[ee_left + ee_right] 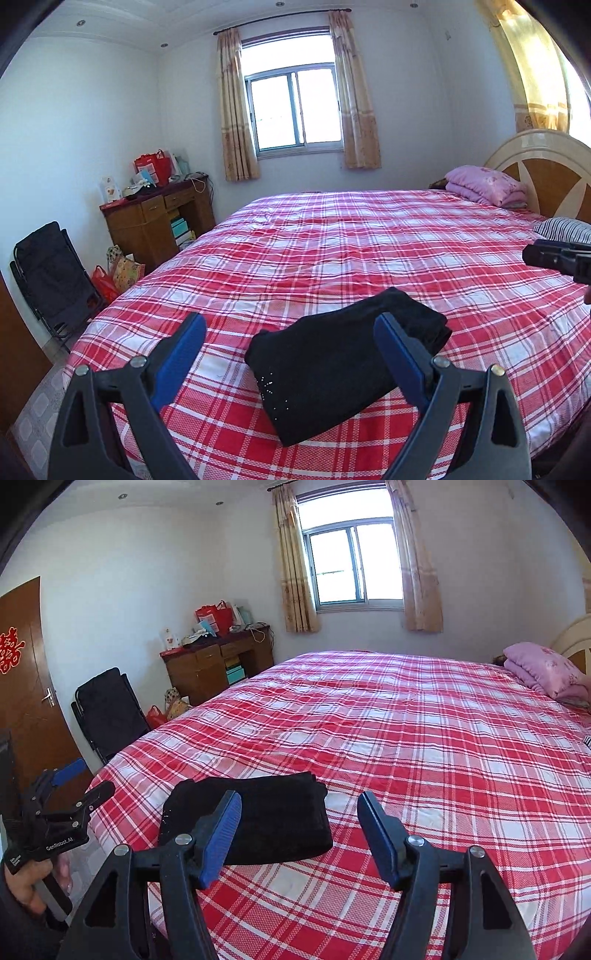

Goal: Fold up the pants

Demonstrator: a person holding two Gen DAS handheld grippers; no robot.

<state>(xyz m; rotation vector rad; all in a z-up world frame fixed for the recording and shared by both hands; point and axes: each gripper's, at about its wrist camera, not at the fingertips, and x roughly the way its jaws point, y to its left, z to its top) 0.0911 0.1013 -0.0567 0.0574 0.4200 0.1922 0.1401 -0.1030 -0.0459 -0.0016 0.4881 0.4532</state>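
Left wrist view
Pants: black pants (pixel 343 363) folded into a compact block, lying near the foot corner of the red plaid bed (pixel 369 240).
Left gripper: left gripper (pixel 290 325) hovers above the bed, tilted down, jaws spread wide, nothing between the pads.

Right wrist view
Pants: folded block (pixel 266 816) on the bed's (pixel 406 720) near-left part.
Right gripper: right gripper (pixel 299 805) raised, jaws apart, empty.
Hand: hand (pixel 26 886) grips the left gripper's handle.

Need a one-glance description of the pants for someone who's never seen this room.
Find the big bed with the red-and-white plaid cover. Near its foot-end corner, away from the pink folded blanket, lies the pants: a compact black folded bundle, the only dark item on the plaid.
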